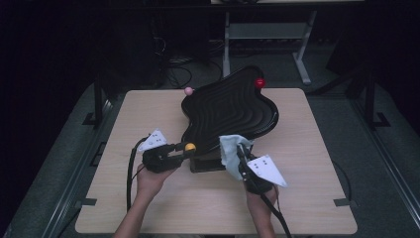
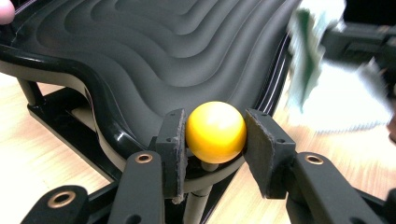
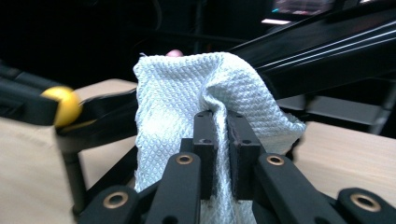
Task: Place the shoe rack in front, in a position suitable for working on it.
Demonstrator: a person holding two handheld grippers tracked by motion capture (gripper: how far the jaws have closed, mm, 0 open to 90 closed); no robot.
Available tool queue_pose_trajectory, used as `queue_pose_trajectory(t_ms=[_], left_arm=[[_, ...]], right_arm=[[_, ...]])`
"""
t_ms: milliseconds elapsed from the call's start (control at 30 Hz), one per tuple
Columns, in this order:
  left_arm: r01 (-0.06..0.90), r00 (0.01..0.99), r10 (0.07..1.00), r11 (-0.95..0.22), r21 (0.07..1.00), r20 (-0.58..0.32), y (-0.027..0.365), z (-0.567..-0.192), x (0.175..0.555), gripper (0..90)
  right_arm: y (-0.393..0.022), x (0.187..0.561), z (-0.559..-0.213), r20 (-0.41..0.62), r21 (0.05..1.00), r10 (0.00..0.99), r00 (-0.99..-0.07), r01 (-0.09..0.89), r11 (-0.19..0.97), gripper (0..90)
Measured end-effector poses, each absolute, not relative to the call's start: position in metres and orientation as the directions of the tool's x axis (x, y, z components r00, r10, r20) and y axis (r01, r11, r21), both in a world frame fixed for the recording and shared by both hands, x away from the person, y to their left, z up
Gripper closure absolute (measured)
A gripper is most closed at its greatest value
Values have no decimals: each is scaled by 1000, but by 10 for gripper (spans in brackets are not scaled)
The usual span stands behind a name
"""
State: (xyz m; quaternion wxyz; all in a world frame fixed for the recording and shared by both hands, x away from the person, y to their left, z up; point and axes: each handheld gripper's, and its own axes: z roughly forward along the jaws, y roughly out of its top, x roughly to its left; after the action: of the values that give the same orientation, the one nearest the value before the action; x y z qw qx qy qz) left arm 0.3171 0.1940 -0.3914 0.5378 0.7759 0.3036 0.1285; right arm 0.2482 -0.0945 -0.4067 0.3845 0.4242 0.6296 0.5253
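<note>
A black wavy-ribbed tray (image 1: 233, 109) (image 2: 154, 46) stands tilted on a black stand in the middle of the table. Round knobs sit on its rim: yellow (image 1: 190, 147), pink (image 1: 188, 90) and red (image 1: 259, 83). My left gripper (image 1: 184, 148) (image 2: 215, 135) is shut on the yellow knob (image 2: 215, 132), one pad on each side. The right gripper (image 1: 241, 151) (image 3: 220, 140) is shut on a pale blue-white cloth (image 1: 231, 148) (image 3: 201, 98), which lies against the tray's near rim (image 3: 327, 46). The yellow knob (image 3: 63, 105) also appears at the left of the right gripper view.
The light wooden table (image 1: 148, 203) has bare room around the tray's stand (image 1: 205, 165). Table legs and cables stand on the dark floor beyond the far edge. Both forearms enter from the near edge.
</note>
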Motion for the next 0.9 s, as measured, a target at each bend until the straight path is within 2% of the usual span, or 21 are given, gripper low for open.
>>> queue_pose_trajectory(t_ms=[133, 333, 533, 633, 733, 833, 900], left_arm=[[335, 782, 610, -234, 913, -130, 195, -391, 318, 599], [336, 781, 611, -236, 912, -129, 195, -391, 318, 599], [336, 779, 614, -232, 913, -131, 197, -391, 319, 598], [341, 768, 627, -222, 913, -134, 201, -392, 320, 598], [347, 763, 630, -209, 914, -146, 204, -393, 321, 597], [347, 762, 631, -210, 914, -144, 204, -393, 321, 598], [345, 761, 634, -213, 914, -140, 204, -393, 320, 597]], right_arm=[[-98, 249, -405, -33, 989, 940, -339, 128, 80, 834], [-135, 241, -387, -9, 996, 969, -248, 88, 32, 834], [-151, 243, -380, 24, 997, 977, -213, 76, -8, 834], [-144, 244, -381, 22, 997, 973, -228, 77, -5, 834], [-126, 245, -389, 7, 995, 956, -292, 94, 21, 834], [-93, 252, -408, -40, 985, 927, -374, 142, 100, 833], [-89, 254, -413, -44, 982, 921, -388, 152, 111, 834]])
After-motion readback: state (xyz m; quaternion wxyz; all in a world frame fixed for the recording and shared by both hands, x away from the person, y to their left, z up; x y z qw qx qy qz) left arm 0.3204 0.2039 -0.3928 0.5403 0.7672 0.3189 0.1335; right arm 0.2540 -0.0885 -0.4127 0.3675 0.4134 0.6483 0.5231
